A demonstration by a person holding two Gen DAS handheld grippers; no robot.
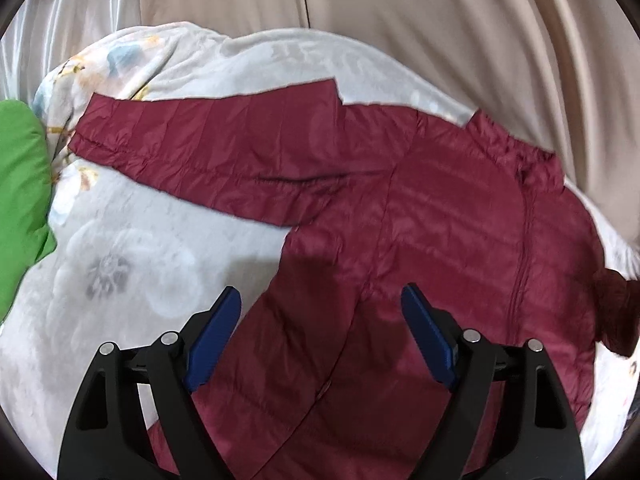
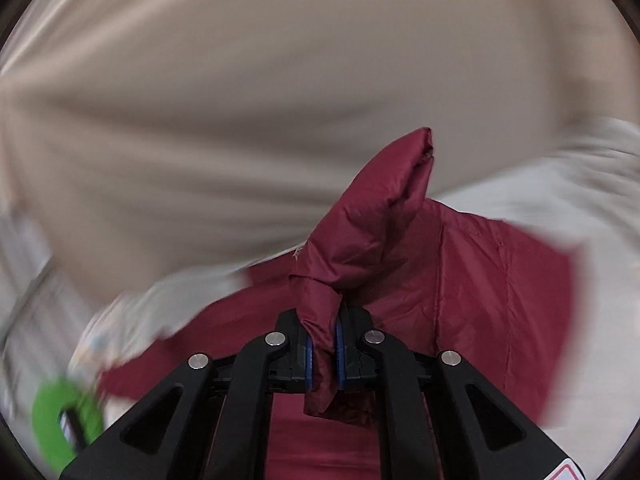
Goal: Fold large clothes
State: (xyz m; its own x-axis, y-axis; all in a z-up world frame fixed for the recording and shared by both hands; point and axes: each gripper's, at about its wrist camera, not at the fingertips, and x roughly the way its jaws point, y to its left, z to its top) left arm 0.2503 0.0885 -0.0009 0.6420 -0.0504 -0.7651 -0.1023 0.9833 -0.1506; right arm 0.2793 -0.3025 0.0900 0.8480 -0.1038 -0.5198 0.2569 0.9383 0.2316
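A maroon quilted jacket [image 1: 440, 216] lies spread on a pale floral blanket [image 1: 132, 264], zip side up. One sleeve [image 1: 208, 140] stretches out to the left. My left gripper [image 1: 322, 298] hovers over the jacket's lower body, open, with nothing between its blue pads [image 1: 216, 336]. In the right wrist view, my right gripper [image 2: 325, 344] is shut on a bunched fold of the jacket [image 2: 380, 216], and the fabric stands up in a peak in front of the fingers. The rest of the jacket [image 2: 500, 280] lies blurred beneath.
A bright green garment [image 1: 20, 200] lies at the blanket's left edge, and shows as a green blur [image 2: 60, 420] in the right wrist view. Beige draped fabric [image 1: 400, 20] rises behind the blanket. A shiny white cloth [image 1: 80, 12] hangs at the far left.
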